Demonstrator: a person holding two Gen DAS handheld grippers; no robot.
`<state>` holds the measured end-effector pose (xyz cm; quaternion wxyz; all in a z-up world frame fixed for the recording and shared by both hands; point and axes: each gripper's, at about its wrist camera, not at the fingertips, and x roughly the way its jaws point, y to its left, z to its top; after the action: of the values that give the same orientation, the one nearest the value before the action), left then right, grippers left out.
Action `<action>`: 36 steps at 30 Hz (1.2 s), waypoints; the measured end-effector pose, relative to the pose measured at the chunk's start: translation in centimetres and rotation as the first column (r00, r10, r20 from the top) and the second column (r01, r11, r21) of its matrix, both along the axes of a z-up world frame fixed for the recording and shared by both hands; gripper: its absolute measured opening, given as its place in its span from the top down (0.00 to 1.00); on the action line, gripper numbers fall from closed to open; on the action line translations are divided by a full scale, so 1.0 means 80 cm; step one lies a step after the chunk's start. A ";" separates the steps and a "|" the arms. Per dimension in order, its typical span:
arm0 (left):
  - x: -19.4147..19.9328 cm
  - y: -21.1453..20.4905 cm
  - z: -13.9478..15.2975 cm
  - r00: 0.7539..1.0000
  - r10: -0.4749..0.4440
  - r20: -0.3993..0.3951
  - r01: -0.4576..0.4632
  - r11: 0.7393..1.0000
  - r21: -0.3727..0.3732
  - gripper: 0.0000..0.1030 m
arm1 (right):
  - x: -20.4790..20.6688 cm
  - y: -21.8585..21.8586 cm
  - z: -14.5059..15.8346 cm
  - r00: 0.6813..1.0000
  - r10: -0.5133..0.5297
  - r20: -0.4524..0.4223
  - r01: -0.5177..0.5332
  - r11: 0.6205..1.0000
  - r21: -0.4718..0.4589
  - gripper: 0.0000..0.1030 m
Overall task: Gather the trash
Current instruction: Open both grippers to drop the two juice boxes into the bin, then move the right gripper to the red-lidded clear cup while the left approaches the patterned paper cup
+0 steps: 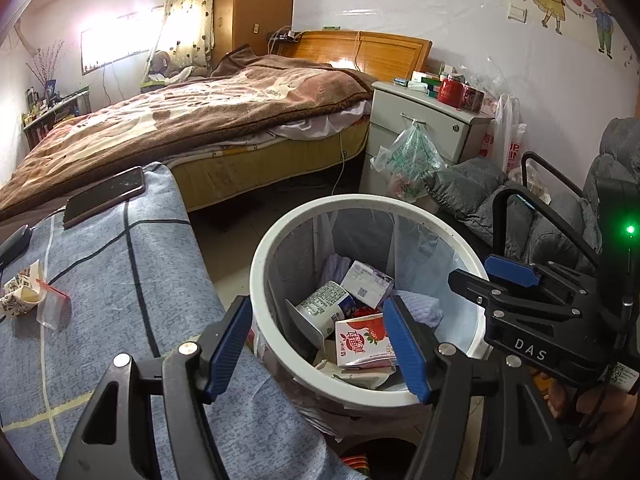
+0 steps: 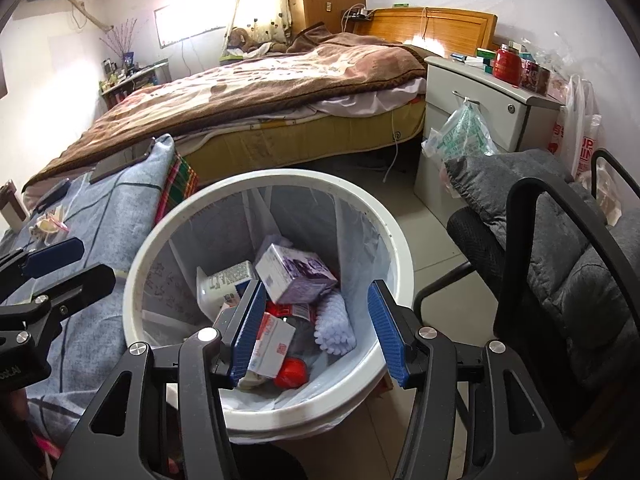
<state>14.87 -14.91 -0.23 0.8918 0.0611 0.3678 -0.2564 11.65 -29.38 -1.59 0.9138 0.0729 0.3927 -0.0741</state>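
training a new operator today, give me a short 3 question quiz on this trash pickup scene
1. True or false: the right gripper holds a carton between its fingers.
2. Which lies on the blue checked cover? A) a phone B) a kettle C) a shoe
3. Fill in: the white bin is lined with a clear plastic ____.

Key
1. False: the fingers stand apart over the bin, with nothing between them. The purple carton lies inside the bin.
2. A: the phone lies near the cover's far edge.
3. Bag.
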 end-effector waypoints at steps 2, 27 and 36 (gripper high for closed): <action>-0.002 0.006 0.003 1.000 0.005 0.003 -0.005 1.000 -0.009 0.32 | -0.002 0.003 0.004 1.000 0.002 0.010 -0.002 1.000 -0.001 0.46; -0.022 0.108 0.028 0.988 0.139 0.064 -0.136 0.989 -0.052 0.32 | -0.001 0.070 0.026 0.995 0.078 0.065 -0.077 0.997 -0.013 0.46; -0.027 0.164 0.031 0.974 0.213 0.075 -0.208 0.976 -0.066 0.32 | 0.007 0.110 0.031 0.987 0.141 0.083 -0.140 0.990 -0.012 0.46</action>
<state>12.68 -1.82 2.24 0.9296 0.0063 0.3278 -0.1685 12.20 -20.59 0.89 0.9325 0.0455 0.3582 -0.0075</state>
